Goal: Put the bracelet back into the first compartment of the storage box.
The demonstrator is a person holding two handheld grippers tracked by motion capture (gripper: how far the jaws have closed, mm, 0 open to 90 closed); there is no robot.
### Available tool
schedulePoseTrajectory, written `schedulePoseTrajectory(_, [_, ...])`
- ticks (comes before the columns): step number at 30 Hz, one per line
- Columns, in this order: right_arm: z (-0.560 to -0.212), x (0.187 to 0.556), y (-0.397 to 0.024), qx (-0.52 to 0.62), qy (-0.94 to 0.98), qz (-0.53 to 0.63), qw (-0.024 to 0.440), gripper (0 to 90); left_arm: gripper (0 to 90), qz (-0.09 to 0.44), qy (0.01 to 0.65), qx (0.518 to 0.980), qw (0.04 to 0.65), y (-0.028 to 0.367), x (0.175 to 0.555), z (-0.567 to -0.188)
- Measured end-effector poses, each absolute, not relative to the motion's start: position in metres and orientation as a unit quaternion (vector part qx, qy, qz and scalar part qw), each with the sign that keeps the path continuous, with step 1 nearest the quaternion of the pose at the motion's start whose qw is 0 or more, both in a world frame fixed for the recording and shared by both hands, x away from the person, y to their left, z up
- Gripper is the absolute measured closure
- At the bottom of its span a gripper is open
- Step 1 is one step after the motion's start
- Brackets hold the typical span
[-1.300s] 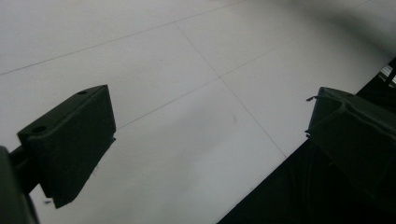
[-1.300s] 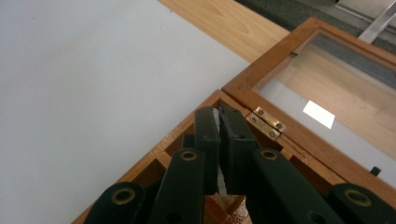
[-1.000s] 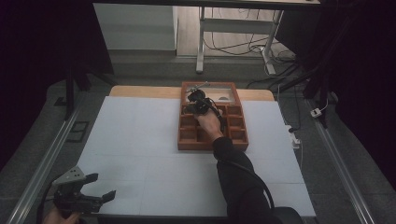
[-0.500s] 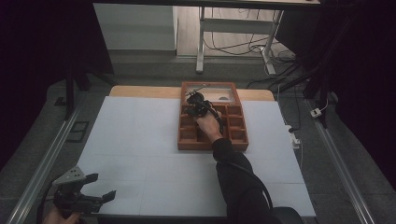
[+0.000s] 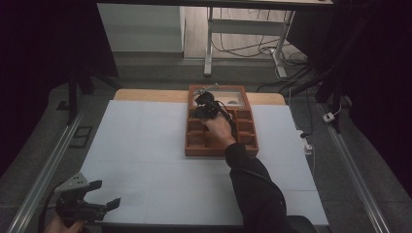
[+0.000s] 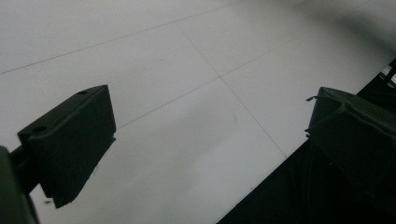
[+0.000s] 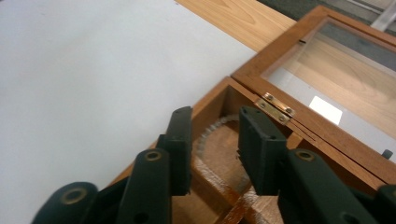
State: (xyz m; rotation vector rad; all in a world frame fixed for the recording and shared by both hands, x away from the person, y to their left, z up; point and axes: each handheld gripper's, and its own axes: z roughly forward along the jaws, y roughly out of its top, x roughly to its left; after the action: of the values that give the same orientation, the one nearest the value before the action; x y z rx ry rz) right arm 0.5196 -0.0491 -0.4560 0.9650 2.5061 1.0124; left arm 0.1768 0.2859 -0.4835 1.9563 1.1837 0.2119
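Observation:
An open wooden box (image 5: 221,151) with several compartments lies at the far middle of the table, its glass-paned lid (image 7: 280,51) folded back on a brass hinge (image 7: 275,107). My right gripper (image 5: 203,100) hovers over the box's far left corner compartment. Its jaws have just been opening and now stand apart (image 7: 215,116). A clear toothed ring (image 7: 210,133) lies in the compartment below them, untouched by the pads. My left gripper (image 5: 107,193) rests at the table's near left corner, jaws wide open (image 6: 208,112) and empty.
White sheets cover the table (image 5: 145,141), with a wooden strip (image 5: 145,94) bare at the far edge. Metal rails (image 5: 48,165) run along both sides. A desk frame (image 5: 209,43) and cables (image 5: 252,48) stand on the floor beyond the table.
The right hand has shifted slightly over the box's far left corner. The left gripper has stayed in place.

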Motion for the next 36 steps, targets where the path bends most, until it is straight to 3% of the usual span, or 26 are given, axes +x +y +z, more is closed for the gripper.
schedulePoseTrajectory(9, [-0.44, 0.503, -0.052, 0.31, 0.867, 0.365, 0.138, 51.4, 1.1, 0.084, 0.47, 0.777, 0.41, 0.286, 0.177, -0.483])
schedulePoseTrajectory(19, [-0.435, 0.49, -0.061, 0.304, 0.869, 0.377, 0.105, 36.8, 1.1, 0.087, 0.469, 0.778, 0.408, 0.285, 0.177, -0.484])
schedulePoseTrajectory(36, [-0.419, 0.463, -0.076, 0.272, 0.876, 0.389, 0.088, 15.9, 1.1, 0.086, 0.468, 0.779, 0.409, 0.285, 0.178, -0.484])
